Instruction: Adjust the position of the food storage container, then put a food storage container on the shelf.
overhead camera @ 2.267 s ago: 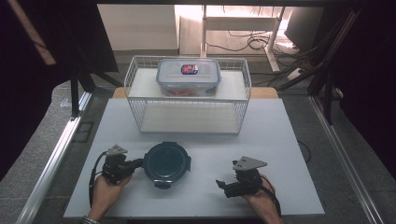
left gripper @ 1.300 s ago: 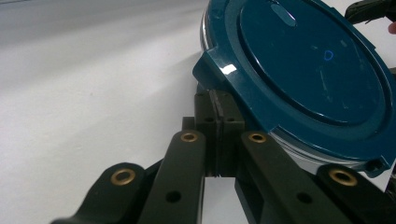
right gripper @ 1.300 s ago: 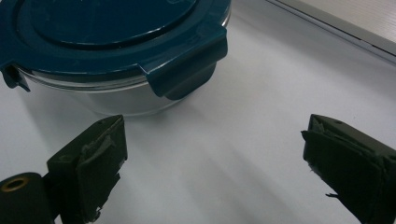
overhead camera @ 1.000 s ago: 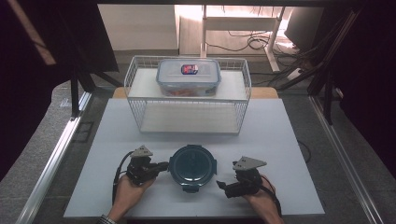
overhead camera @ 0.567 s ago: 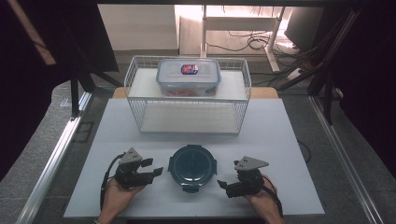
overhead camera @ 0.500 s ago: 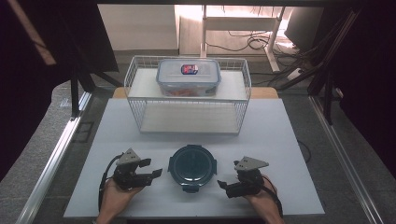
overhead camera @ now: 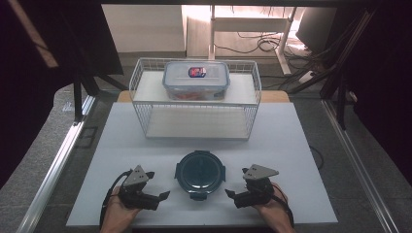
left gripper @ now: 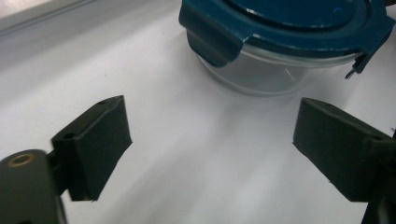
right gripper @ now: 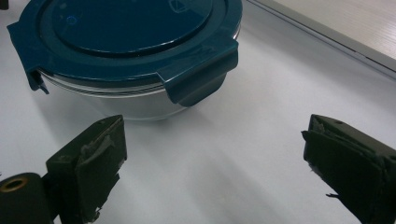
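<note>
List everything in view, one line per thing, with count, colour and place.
round container: one, clear bowl under a dark teal clip lid, near edge of the table, between the grippers
rectangular container: one, clear with a grey lid and a red-blue label, on the rack's top
wire rack: one, white, far middle of the table
table: one, white top
left gripper: one, black, left of the round container, jaws apart
right gripper: one, black, right of it, jaws apart
hands: two, at the near edge
</note>
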Available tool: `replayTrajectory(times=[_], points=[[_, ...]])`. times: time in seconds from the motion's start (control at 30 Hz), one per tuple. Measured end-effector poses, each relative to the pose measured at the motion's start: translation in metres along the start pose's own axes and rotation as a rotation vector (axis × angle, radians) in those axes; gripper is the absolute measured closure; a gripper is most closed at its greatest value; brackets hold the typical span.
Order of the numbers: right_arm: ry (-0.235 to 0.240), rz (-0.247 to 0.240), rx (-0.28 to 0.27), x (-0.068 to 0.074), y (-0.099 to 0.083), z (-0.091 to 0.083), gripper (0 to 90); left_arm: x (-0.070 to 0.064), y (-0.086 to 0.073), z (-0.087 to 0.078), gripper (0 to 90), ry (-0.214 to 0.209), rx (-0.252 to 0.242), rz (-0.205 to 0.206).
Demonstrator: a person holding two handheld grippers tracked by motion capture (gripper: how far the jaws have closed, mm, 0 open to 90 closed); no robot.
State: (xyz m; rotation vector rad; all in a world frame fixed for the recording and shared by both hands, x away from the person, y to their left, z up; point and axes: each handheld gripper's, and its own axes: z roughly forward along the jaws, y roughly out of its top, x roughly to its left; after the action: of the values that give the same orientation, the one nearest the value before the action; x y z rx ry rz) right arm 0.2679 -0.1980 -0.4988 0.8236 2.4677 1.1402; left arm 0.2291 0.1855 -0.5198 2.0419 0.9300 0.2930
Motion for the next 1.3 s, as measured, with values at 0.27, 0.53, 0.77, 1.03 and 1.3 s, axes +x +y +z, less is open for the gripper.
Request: replayTrajectory(times=[0.27, 0.53, 0.77, 1.03, 1.3], points=[[0.014, 0.012, -0.016, -0.002, 0.001, 0.0, 3.1, 0.007, -0.001, -0.001, 5.1, 0.007, -0.072, -0.01], [0.039, 0.034, -0.05, -0.001, 0.009, -0.004, 1.0, 0.011, 0.009, 0.001, 5.2, -0.032, -0.067, -0.024], [0.08, 0.074, -0.043, 0.0, 0.026, 0.001, 2.0, 0.011, 0.032, 0.007, 6.2, -0.086, -0.059, -0.01], [0.124, 0.162, 0.01, -0.008, 0.052, 0.018, 0.0, 0.014, 0.059, 0.03, 4.1, -0.15, 0.013, -0.006], [0.227, 0.233, 0.142, -0.012, 0.049, 0.045, 0.2, 0.02, 0.061, 0.06, 4.1, -0.275, 0.042, -0.082]])
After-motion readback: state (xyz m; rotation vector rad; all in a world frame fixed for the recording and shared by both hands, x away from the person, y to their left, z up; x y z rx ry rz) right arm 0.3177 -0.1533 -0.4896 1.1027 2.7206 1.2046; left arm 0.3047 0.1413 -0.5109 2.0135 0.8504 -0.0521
